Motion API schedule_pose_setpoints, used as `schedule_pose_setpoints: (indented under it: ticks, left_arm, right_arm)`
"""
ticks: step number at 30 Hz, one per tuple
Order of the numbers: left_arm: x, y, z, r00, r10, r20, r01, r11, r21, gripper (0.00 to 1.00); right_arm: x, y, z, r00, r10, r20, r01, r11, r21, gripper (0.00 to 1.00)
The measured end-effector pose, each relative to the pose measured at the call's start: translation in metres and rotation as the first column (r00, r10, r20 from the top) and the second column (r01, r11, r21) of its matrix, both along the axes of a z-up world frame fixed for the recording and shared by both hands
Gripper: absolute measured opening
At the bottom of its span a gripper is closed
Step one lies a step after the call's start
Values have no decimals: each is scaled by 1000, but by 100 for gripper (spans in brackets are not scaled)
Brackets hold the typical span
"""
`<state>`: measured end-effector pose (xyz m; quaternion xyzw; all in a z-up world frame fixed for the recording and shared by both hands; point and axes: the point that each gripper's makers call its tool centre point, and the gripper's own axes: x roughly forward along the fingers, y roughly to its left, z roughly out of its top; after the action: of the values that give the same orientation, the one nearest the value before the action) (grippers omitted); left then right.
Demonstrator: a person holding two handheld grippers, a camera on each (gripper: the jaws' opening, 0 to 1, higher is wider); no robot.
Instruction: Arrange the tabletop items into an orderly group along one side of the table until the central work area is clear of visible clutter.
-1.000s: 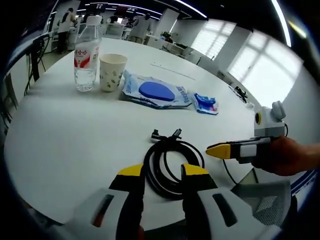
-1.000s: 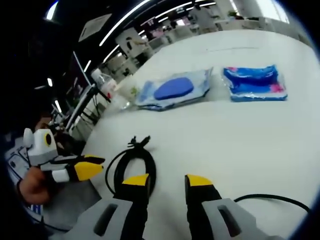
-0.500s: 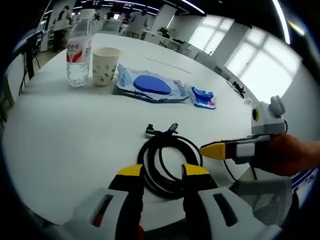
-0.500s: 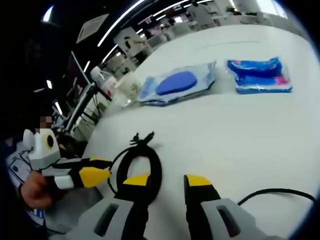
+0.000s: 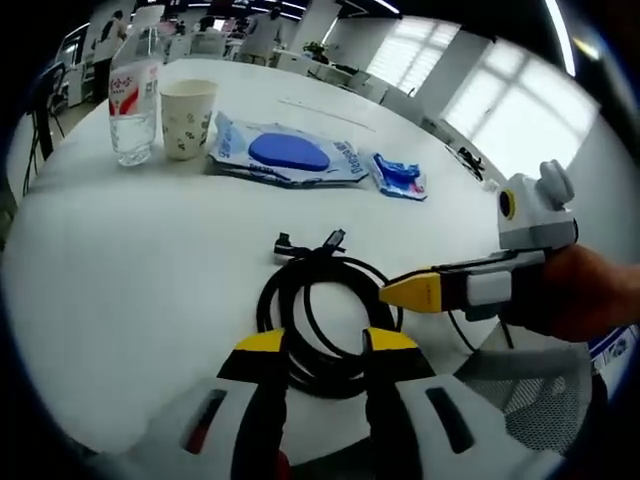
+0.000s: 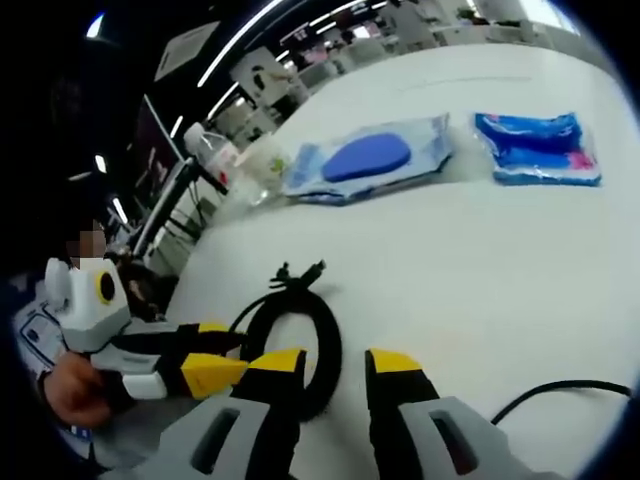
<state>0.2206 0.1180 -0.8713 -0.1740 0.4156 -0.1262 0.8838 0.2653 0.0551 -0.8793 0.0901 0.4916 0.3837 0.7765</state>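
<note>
Items on the white worktop [image 5: 120,270], left gripper view, counted left to right:

- Water bottle [image 5: 132,105], one, upright, red label, at 10 o'clock.
- Paper cup [image 5: 187,119], one, upright, just beside the bottle.
- Wet-wipe pack [image 5: 288,157], one, flat, with a blue oval lid; long axis runs left-right across the view.
- Small blue packet [image 5: 398,178], one, flat, near the wipe pack's right end.
- Coiled black cable [image 5: 322,318], one, lying at 6 o'clock near the worktop edge; its two plug ends stick out of the coil toward 12 o'clock, pointing at the wipe pack.

Claws, two:

- Left claw [image 5: 327,343]: yellow tips apart, empty, hanging over the near arc of the coil.
- Right claw [image 5: 415,290]: enters from 3 o'clock, held in a hand [image 5: 580,300], tip pointing toward 9 o'clock at the coil's right side; its gap cannot be judged here. In the right gripper view the right claw [image 6: 322,362] stands narrowly apart, empty, with the cable [image 6: 295,325] at its left tip.
</note>
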Motion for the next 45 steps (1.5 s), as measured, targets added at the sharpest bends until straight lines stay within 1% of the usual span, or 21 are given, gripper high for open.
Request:
schedule_pose_setpoints:
  ticks: [4,9,13,14,16,17,18,20,26,31,33,35,41,45]
  left_arm:
    - [-1,-3,-6,1000,-17,-20,18,1000,11,24]
    - [3,-2,-5,1000,-9,-15,9,1000,0,20]
    - [5,3,-11,1000,3,-22,-2,1000,3,12]
    - [4,3,-10,1000,7,-24,-7,1000,1,10]
    - [6,4,-9,1000,15,-26,-16,1000,-25,9]
    - [6,5,-9,1000,14,-25,-15,999,-29,9]
    - [4,3,-7,1000,11,-22,-12,999,-34,8]
    - [4,2,-7,1000,4,-19,-5,999,-43,8]
    - [7,1,-7,1000,-5,-17,3,998,-66,5]
    - [8,2,-5,1000,-26,4,26,996,-81,4]
    - [9,-1,-2,999,-42,11,43,995,-85,4]
    - [11,-1,-1,998,-54,15,56,995,-86,3]
    - [14,-2,2,997,-76,27,78,992,-102,2]
    - [15,-6,6,995,-94,34,97,989,-107,2]
  right_arm:
    - [-2,3,-1,1000,7,2,-7,1000,-19,18]
    - [-6,9,-1,1000,22,3,-22,999,-43,15]
    - [-4,9,-4,1000,6,1,-6,997,-71,15]
    - [-3,8,-4,1000,6,5,-5,996,-84,14]
    - [-1,6,-6,1000,2,12,-1,994,-106,11]
    - [-1,5,-7,1000,-2,13,4,993,-115,8]
    - [0,2,-8,1000,-21,9,22,992,-127,6]
    - [0,2,-7,997,-75,-20,72,991,-111,5]
    - [0,1,-5,998,-59,16,61,988,-140,3]
    - [1,-2,-3,997,-75,15,76,988,-136,2]
    - [0,-4,-1,996,-86,16,87,987,-131,2]
    - [-2,-5,0,995,-102,12,103,987,-125,2]
    - [-2,-8,5,993,-114,17,115,986,-121,2]
    - [-1,-11,7,991,-133,23,135,983,-124,2]
